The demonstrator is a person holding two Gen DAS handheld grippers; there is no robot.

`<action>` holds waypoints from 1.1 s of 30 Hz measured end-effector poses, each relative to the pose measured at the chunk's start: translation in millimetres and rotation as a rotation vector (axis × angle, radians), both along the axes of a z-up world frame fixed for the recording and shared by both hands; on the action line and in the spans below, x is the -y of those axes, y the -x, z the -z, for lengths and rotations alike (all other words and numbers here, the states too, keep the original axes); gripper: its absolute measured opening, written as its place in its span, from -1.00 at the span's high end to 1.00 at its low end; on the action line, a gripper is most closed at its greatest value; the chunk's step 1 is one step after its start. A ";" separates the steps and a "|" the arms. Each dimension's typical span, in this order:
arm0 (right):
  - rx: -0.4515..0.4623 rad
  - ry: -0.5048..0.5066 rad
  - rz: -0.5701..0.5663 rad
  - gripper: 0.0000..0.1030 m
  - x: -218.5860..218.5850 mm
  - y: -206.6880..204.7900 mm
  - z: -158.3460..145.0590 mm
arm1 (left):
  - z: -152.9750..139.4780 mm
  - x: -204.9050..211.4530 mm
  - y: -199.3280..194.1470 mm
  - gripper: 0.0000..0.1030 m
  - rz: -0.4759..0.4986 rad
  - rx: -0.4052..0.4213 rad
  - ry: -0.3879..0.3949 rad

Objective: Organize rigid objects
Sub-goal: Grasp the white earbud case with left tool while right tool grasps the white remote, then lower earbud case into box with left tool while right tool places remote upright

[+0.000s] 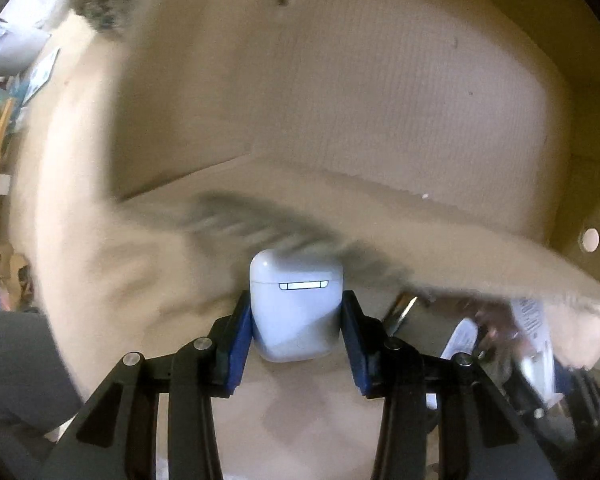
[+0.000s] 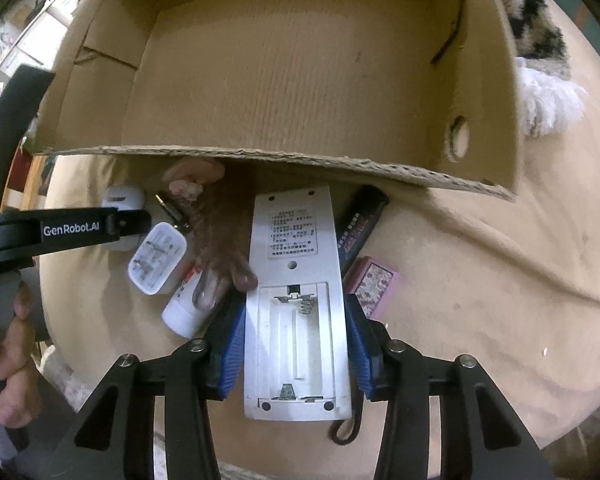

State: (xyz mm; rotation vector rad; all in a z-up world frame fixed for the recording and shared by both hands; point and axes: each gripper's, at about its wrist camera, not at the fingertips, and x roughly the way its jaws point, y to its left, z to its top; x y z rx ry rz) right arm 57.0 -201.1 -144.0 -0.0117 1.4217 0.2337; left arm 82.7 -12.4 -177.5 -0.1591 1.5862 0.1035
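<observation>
My left gripper (image 1: 296,312) is shut on a white earbuds case (image 1: 296,308) and holds it just in front of the open cardboard box (image 1: 340,100); the view is blurred by motion. The case also shows in the right wrist view (image 2: 122,200), behind the left gripper's black finger. My right gripper (image 2: 296,320) is shut on a white remote control (image 2: 296,300), face down with its battery bay open. The remote lies on the tan cloth in front of the box (image 2: 292,80), which lies on its side and looks empty inside.
Beside the remote lie a white plug adapter (image 2: 158,258), a white tube (image 2: 188,304), a brown toy figure (image 2: 220,224), a small metal piece (image 2: 174,210), a dark bar (image 2: 360,224) and a pink patterned box (image 2: 374,284). A fluffy black-and-white thing (image 2: 540,60) sits right of the box.
</observation>
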 end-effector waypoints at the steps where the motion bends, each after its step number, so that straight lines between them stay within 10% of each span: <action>1: 0.009 -0.004 0.006 0.10 -1.3 3.5 -3.9 | -3.1 -4.2 3.9 0.25 0.001 0.006 -0.003; 15: 0.162 -0.047 0.075 0.12 11.3 33.1 -70.1 | -81.9 -25.0 45.5 0.25 0.054 0.123 0.020; 22: 0.293 -0.094 0.074 0.12 13.4 5.1 -117.4 | -146.4 6.8 -16.2 0.25 0.094 0.215 0.015; 33: 0.356 -0.088 0.096 0.12 35.2 -79.7 -111.4 | -126.2 39.2 -97.3 0.25 0.162 0.268 -0.051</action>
